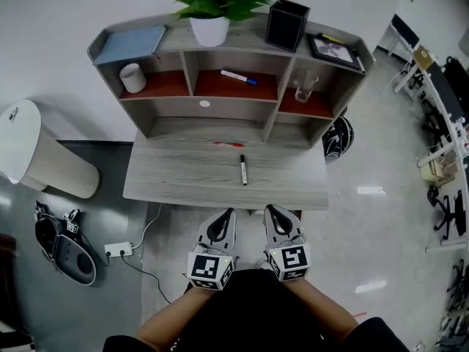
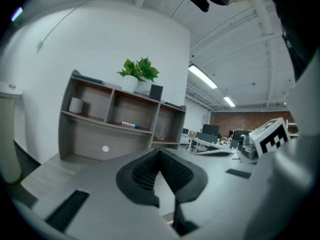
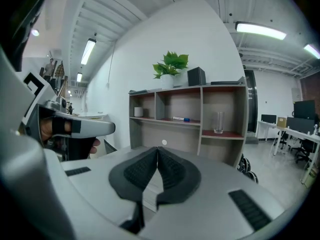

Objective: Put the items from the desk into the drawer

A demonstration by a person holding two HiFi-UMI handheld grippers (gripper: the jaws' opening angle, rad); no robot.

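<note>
A black marker [image 1: 243,169] lies on the grey wooden desk [image 1: 168,178], with a thin red pen [image 1: 228,144] behind it near the hutch. In the hutch, a blue-and-white marker [image 1: 239,76] [image 2: 130,125] [image 3: 181,118] lies on the middle shelf. A white cup [image 1: 133,78] stands on the left shelf and a glass [image 1: 305,86] [image 3: 218,122] on the right. My left gripper [image 1: 229,212] [image 2: 160,152] and right gripper [image 1: 270,209] [image 3: 158,149] hover side by side before the desk's near edge, both shut and empty. No drawer shows.
On top of the hutch are a blue book [image 1: 132,44], a potted plant [image 1: 210,28], a black box [image 1: 286,25] and a picture frame [image 1: 333,50]. A white bin [image 1: 33,152] stands at the left. A power strip [image 1: 119,250] lies on the floor. Office chairs [image 1: 448,211] are at the right.
</note>
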